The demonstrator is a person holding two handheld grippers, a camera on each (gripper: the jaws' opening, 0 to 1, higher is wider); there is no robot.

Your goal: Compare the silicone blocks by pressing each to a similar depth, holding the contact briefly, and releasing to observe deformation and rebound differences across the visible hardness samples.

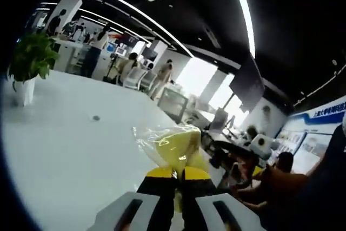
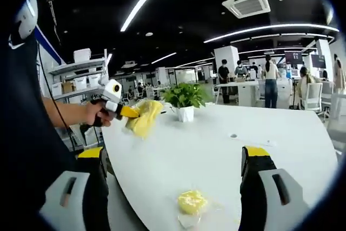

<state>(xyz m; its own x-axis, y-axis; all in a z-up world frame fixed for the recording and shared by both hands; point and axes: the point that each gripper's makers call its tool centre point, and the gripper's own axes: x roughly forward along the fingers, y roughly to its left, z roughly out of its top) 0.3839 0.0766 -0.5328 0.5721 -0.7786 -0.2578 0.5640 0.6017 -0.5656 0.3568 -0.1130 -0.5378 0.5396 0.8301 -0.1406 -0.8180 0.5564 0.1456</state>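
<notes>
In the left gripper view my left gripper (image 1: 175, 172) has its yellow-tipped jaws shut on a yellow silicone block in a clear plastic bag (image 1: 174, 147), held up above the white table (image 1: 70, 155). The right gripper view shows that same left gripper (image 2: 131, 113) in a person's hand, with the bagged yellow block (image 2: 145, 117) lifted over the table's left edge. A second yellow block in clear wrap (image 2: 192, 203) lies on the table (image 2: 216, 150) near its front edge. My right gripper (image 2: 173, 155) hangs open above it, jaws wide apart, holding nothing.
A potted green plant (image 2: 185, 99) stands at the far end of the table, also seen at the left (image 1: 30, 60). A small dark hole (image 2: 233, 135) marks the tabletop. Desks, shelves, chairs and several people fill the office behind.
</notes>
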